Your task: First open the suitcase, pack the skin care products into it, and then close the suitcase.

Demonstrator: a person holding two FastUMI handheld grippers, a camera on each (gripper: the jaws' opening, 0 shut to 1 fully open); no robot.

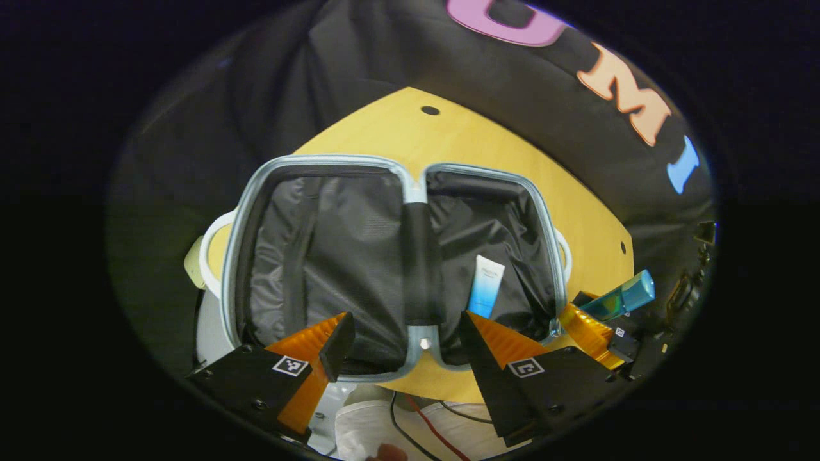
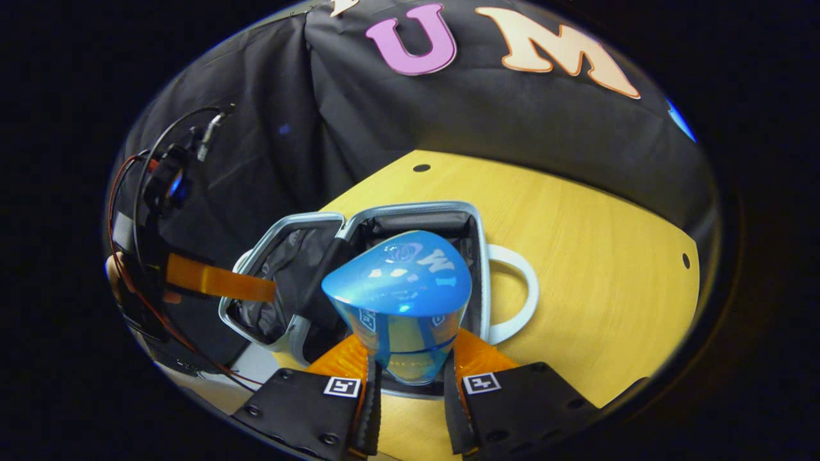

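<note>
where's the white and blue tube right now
In the left gripper view, the tube lies inside the open suitcase's right half, near the centre hinge.

I am working in a staged recording booth, not a lived-in room. Ahead of my left tongs a black cloth backdrop (image 1: pixel 359 57) hangs in folds as the wall, closing the space off right behind a bare, yellow wooden tabletop (image 1: pixel 448 137) with small dark round holes drilled in it. The same draped cloth (image 2: pixel 512 121) rises beyond my right tongs, past the table's far edge (image 2: pixel 576 211). Off to the left of my right tongs, loose red and black cables (image 2: pixel 138 192) loop around rig hardware, and printed square black-and-white marker tags (image 1: pixel 289 365) sit on the equipment just below me, all signs of a data-capture setup.
</note>
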